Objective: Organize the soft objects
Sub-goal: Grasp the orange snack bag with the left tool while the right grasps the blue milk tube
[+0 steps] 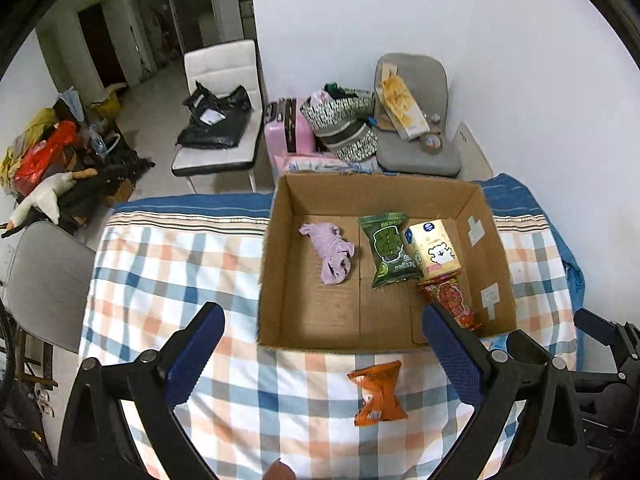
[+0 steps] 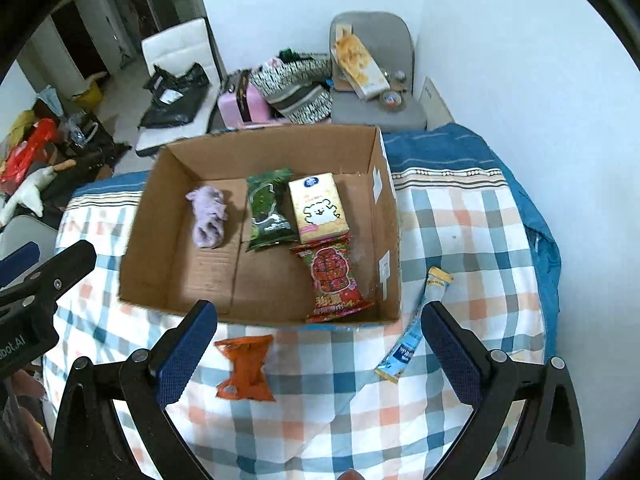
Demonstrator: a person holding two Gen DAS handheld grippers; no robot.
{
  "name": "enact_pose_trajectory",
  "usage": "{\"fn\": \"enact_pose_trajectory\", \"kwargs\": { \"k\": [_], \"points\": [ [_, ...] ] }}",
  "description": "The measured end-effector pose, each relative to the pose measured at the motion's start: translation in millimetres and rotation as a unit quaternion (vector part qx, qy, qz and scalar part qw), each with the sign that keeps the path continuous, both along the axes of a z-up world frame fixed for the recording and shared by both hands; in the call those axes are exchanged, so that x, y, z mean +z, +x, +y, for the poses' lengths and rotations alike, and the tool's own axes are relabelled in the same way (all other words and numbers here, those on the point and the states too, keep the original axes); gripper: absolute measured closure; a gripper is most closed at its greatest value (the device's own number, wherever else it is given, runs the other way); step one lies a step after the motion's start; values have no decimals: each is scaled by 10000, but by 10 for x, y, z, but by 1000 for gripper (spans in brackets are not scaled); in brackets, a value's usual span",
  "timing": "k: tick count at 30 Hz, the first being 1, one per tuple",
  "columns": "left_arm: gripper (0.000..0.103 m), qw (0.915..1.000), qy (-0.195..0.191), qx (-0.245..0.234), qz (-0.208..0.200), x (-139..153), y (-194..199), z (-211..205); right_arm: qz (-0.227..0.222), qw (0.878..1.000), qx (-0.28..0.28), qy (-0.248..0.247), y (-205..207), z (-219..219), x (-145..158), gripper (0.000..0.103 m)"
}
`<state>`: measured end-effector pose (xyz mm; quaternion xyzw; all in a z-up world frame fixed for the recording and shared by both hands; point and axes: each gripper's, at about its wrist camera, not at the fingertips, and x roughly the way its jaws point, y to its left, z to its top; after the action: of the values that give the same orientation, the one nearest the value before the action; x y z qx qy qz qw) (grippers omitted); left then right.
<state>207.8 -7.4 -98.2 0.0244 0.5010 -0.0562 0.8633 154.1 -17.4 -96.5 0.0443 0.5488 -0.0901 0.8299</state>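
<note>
An open cardboard box (image 1: pixel 304 320) (image 2: pixel 168 280) stands on the checked tablecloth. In it lie a lilac cloth (image 1: pixel 332 252) (image 2: pixel 208 216), a green snack bag (image 1: pixel 386 250) (image 2: pixel 268 210), a cream tissue pack (image 1: pixel 432 246) (image 2: pixel 318 208) and a red snack bag (image 1: pixel 454 300) (image 2: pixel 334 280). An orange snack bag (image 1: pixel 378 394) (image 2: pixel 244 368) lies on the cloth in front of the box. A blue and yellow sachet (image 2: pixel 416 324) lies right of the box. My left gripper (image 1: pixel 324 344) is open and empty above the orange bag. My right gripper (image 2: pixel 320 344) is open and empty.
The table (image 1: pixel 168 264) (image 2: pixel 472 232) has a blue blanket (image 2: pixel 440 148) at its far edge. Behind it stand a white chair (image 1: pixel 220 120), a pink suitcase (image 1: pixel 288 132), patterned bags (image 1: pixel 344 120) and a grey chair (image 1: pixel 420 136). Clutter lies on the floor at the left (image 1: pixel 48 152).
</note>
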Motion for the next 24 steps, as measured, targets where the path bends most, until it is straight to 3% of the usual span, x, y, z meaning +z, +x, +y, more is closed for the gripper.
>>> {"fn": "enact_pose_trajectory", "kwargs": {
  "k": [12, 18, 24],
  "points": [
    [2, 9989, 93, 194, -407, 424, -584, 209, -446, 9989, 90, 77, -510, 152, 411, 0],
    [2, 9989, 104, 287, -359, 439, -668, 193, -617, 9979, 62, 179, -566, 126, 534, 0],
    [2, 9993, 215, 247, -166, 250, -577, 43, -625, 9970, -232, 390, -558, -119, 434, 0]
  ]
}}
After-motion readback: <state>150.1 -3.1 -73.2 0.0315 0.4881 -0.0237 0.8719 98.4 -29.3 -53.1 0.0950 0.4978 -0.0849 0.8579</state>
